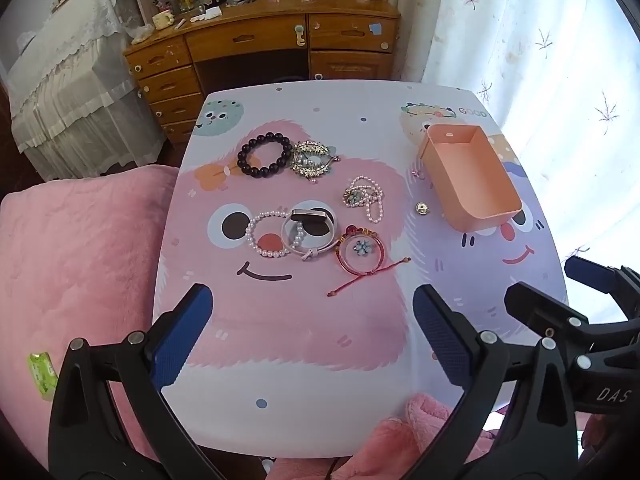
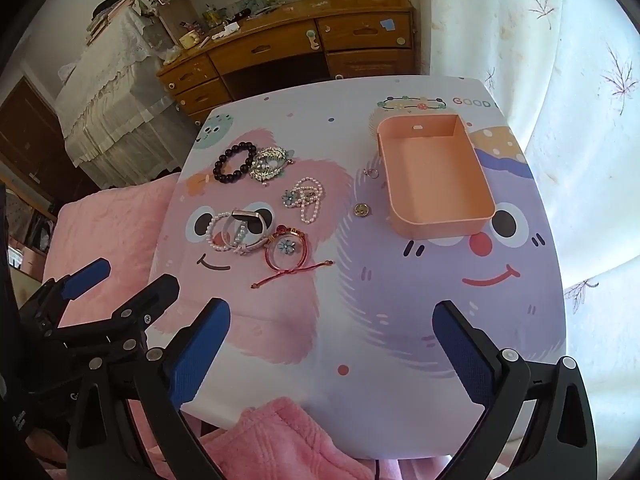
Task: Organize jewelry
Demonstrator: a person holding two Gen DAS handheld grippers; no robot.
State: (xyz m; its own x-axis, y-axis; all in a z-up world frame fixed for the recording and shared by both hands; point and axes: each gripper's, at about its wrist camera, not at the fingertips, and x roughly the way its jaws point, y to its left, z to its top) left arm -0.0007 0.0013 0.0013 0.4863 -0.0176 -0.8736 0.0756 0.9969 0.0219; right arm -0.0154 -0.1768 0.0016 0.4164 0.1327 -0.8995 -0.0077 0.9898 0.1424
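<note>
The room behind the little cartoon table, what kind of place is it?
Probably a bedroom at home: a wooden desk with drawers, a lace-covered bed, and floral curtains.

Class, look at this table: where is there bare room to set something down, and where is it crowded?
Free: the near strip of the table between the red cord bracelet and the near edge, and inside the empty peach tray. Crowded: the far-left cluster, from the black bead bracelet to the watch.

We see a black bead bracelet, rhinestone brooch, pearl strands, watch and red cord bracelet scattered left of the empty, upright peach tray.
</note>
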